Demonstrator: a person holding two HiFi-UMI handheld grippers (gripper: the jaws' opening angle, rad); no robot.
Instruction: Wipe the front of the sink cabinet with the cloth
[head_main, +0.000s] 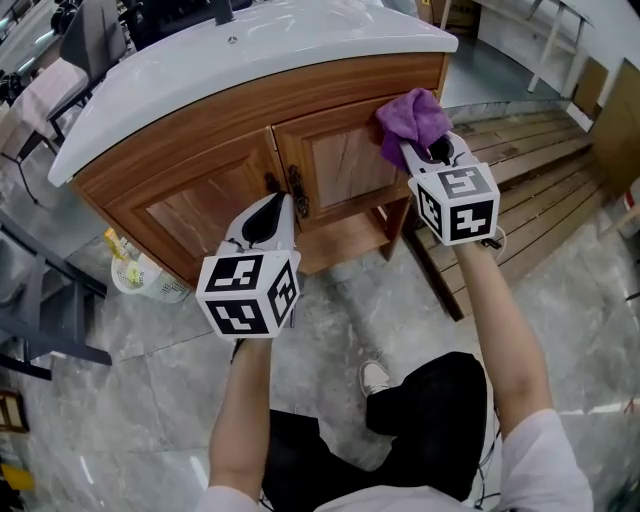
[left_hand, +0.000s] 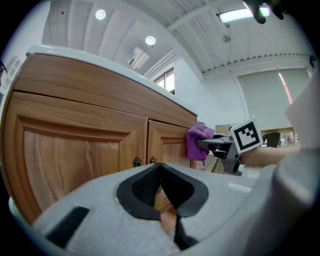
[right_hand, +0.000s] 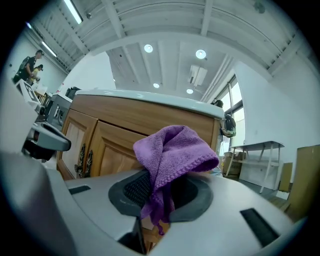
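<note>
Sink cabinet (head_main: 215, 150) in warm wood, capped by a white basin top (head_main: 250, 60), fills the scene, with two arms stretched forward and down toward its front. The right arm (head_main: 500, 330) reaches out nearly straight to the cabinet's right door (head_main: 340, 165). Its right tool (head_main: 428, 150) is clamped on a purple cloth (head_main: 412, 118) that bunches over the jaw tips and meets the door's upper outer corner, apparently a starting point from which a wipe could sweep across the panel. Whether the cloth is pressed flat to the wood cannot be told. The left arm (head_main: 245, 410) is held lower, near the cabinet's middle seam. Its left tool (head_main: 268, 215) has its jaws drawn together on nothing and points toward the dark door pulls (head_main: 293, 190) without touching them. It seems parked clear of the wiping path rather than bracing the cabinet. By the look of it, wiping of the cabinet front is only beginning, with the left door (head_main: 200, 205) yet to be reached.
</note>
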